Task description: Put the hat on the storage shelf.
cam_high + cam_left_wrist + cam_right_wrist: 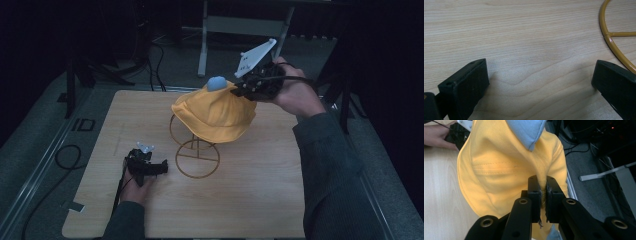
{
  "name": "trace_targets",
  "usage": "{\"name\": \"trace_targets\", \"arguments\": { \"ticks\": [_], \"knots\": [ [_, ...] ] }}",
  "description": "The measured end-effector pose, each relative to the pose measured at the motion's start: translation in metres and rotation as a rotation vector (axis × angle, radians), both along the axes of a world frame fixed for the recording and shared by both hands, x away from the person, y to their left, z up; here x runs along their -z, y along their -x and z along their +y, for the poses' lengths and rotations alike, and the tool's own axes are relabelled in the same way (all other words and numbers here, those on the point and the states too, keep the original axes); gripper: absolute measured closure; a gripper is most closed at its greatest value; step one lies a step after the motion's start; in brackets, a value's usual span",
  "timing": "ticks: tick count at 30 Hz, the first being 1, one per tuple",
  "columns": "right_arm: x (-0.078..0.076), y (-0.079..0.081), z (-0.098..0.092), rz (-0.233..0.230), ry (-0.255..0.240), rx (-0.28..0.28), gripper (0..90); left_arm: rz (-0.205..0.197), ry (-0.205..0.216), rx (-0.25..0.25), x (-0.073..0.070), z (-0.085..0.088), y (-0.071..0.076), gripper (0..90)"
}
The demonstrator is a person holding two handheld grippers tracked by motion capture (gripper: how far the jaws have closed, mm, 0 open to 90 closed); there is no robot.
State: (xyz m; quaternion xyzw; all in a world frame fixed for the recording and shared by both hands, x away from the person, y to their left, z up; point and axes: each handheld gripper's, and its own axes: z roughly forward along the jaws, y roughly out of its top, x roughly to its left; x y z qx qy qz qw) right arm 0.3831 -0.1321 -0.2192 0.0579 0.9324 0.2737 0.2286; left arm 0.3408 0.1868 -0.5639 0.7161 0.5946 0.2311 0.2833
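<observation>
Tabletop [260, 200] of pale wood fills the middle of the high view, with dark floor and cables around it. Near its centre stands a wire hat stand [196, 156], golden in colour, with a round ring base crossed by spokes; part of that ring [610, 37] also curves through the upper right of the left gripper view.

Draped over the top of the stand is a yellow bucket hat [216, 114], its brim hanging down toward the near side and a small pale blue patch [216, 82] sitting at its far top edge. In the right gripper view the hat [499, 170] fills most of the frame, with the blue patch [527, 131] at the top.

At the far right, the right hand [295, 92] holds the right gripper [240, 91] level against the hat's far right side. Its jaws are pressed together, pinching a fold of the yellow fabric, which bunches between the pads [535, 192].

On the near left, the left hand [135, 187] rests on the table with the left gripper [165, 167], pointing right toward the stand's base and just beside it. Its jaws stand spread wide over bare wood, with nothing between the fingers [469, 85].
</observation>
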Motion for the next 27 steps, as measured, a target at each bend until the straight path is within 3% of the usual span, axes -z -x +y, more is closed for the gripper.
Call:
{"name": "trace_targets", "arguments": {
  "ticks": [14,18,24,27],
  "knots": [
    [0.014,-0.003,0.055,0.004,0.024,-0.032,83.4,0.000,0.001,0.000,0.000,0.000,0.000,0.9],
    [0.024,-0.004,0.073,0.002,0.077,-0.047,82.9,0.001,0.001,0.000,0.000,0.000,0.000,0.9],
    [0.032,-0.006,0.087,0.019,0.082,-0.058,81.1,0.001,0.001,0.000,0.000,0.000,0.000,0.9],
    [0.037,-0.006,0.093,0.052,0.084,-0.077,79.7,0.001,0.001,0.000,0.000,0.000,0.000,0.9]
  ]
}}
